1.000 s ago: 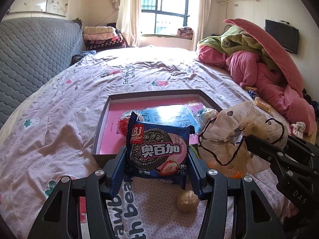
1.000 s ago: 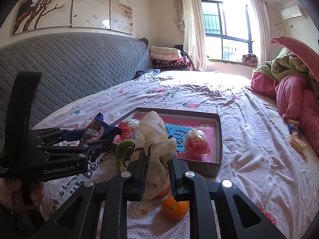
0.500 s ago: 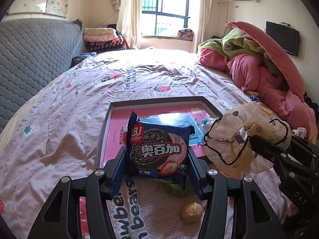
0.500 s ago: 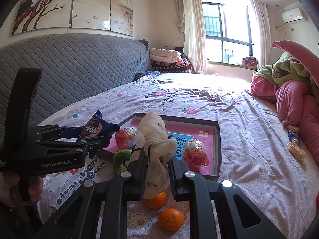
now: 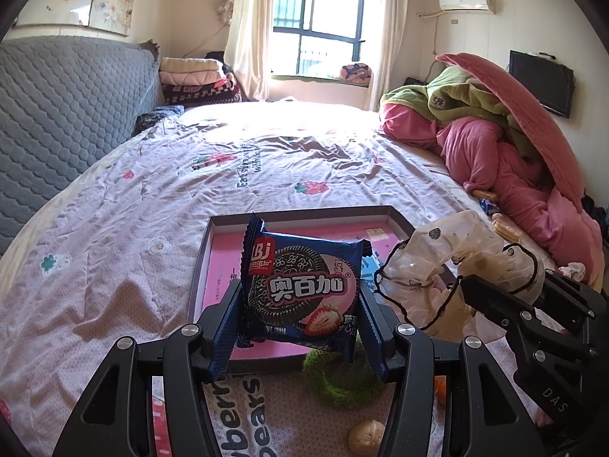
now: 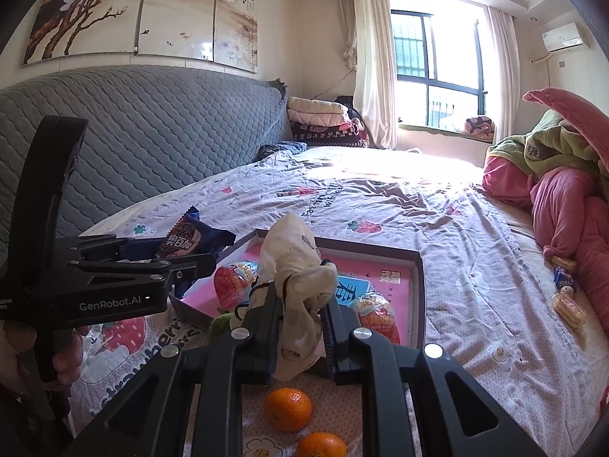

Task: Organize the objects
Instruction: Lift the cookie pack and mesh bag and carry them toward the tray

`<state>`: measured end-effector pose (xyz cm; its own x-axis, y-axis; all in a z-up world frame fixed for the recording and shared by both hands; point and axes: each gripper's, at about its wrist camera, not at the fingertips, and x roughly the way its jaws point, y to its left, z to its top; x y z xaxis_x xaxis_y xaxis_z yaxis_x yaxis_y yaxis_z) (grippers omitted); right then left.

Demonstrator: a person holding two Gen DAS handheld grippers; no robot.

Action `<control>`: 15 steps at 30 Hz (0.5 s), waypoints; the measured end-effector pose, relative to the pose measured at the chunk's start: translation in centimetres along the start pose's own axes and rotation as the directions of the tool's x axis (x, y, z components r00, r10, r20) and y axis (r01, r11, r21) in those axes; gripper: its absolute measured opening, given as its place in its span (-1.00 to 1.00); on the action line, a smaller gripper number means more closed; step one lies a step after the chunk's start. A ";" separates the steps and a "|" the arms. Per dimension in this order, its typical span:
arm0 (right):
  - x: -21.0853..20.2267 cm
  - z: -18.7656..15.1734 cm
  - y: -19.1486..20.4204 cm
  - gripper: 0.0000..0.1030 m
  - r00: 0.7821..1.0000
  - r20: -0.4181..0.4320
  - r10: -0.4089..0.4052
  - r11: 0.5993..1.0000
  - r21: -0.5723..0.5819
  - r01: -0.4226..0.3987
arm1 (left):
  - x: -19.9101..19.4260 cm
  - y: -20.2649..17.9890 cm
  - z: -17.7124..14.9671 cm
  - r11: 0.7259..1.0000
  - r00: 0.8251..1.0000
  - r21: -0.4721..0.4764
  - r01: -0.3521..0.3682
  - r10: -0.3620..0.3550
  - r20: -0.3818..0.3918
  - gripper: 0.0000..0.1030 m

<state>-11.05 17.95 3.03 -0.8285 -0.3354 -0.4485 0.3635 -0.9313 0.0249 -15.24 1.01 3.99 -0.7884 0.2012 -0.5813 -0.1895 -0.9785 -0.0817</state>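
1. Above the shallow box (image 5: 397,216), the left gripper (image 5: 300,337) clamps the cookie packet (image 5: 300,297); lower it flat onto bare pink floor.
2. The right gripper (image 6: 298,327) pinches the spotted cloth (image 6: 295,266); keep it clear of the snack bags (image 6: 375,314).

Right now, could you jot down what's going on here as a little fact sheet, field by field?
Setting: bed with a floral sheet
Left gripper: shut on a blue cookie packet, held in the air
Right gripper: shut on a cream dotted cloth bag
Tray: shallow pink-lined box just ahead of both grippers
Already in the tray: two red wrapped snacks, a blue card
Loose on the sheet: two mandarins, a green scrunchie, a walnut
Person: one hand on the left gripper's handle
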 end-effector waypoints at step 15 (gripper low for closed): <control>1.1 2.3 -0.3 -0.61 0.999 0.040 -0.010 1.000 -0.010 0.011 | 0.8 2.1 3.4 1.000 0.999 -0.026 -0.012 0.012 0.035 0.12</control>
<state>-13.04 17.50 4.56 -0.8484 -0.3313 -0.4129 0.3589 -0.9333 0.0114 -18.25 -0.73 6.07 -0.8109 0.1905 -0.5533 -0.1649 -0.9816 -0.0962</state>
